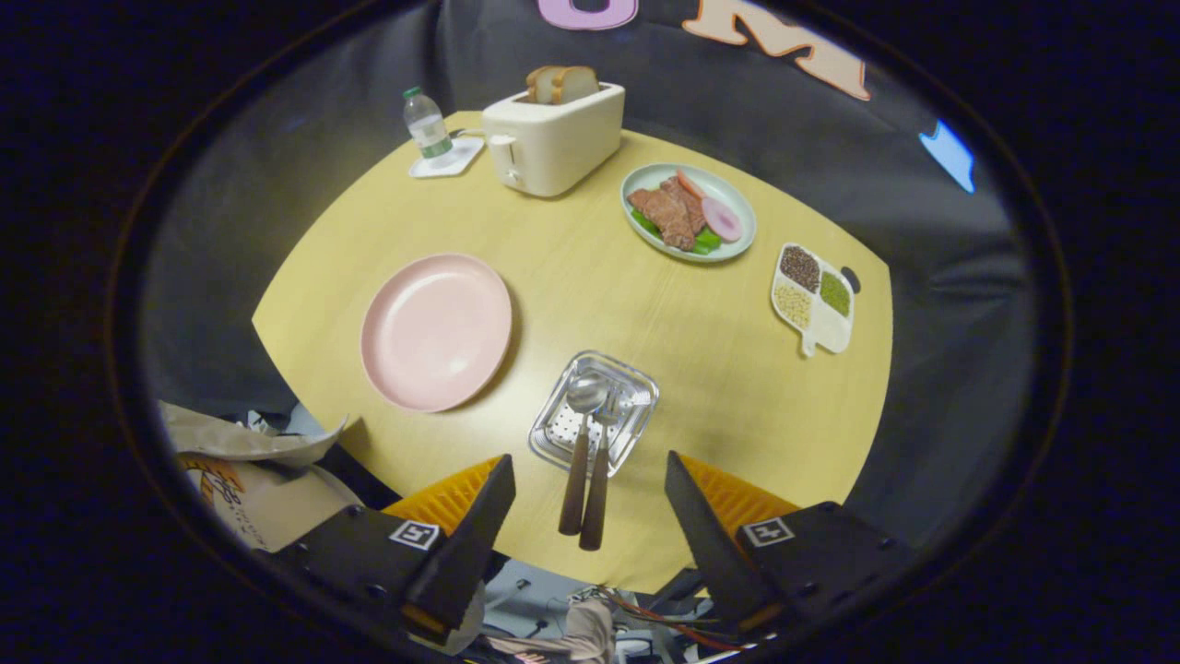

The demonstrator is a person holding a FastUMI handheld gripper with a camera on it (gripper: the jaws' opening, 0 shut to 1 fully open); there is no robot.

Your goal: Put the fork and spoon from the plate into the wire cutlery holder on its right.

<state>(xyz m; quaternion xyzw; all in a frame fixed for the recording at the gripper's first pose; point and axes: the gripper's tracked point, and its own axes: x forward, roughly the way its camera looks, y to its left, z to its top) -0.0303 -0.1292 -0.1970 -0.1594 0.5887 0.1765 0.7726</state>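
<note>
The pink plate lies bare on the round yellow table. To its right stands the wire cutlery holder, seen from above. A spoon and a fork stand in it side by side, heads down and brown handles leaning toward me. My gripper hovers above the holder, open, with nothing between its fingers. The two handles rise into the gap between the fingers without touching either one.
At the back of the table are a white toaster holding bread and a water bottle on a coaster. A plate of food and a divided dish of grains sit to the right. Paper bags lie below the table's near left edge.
</note>
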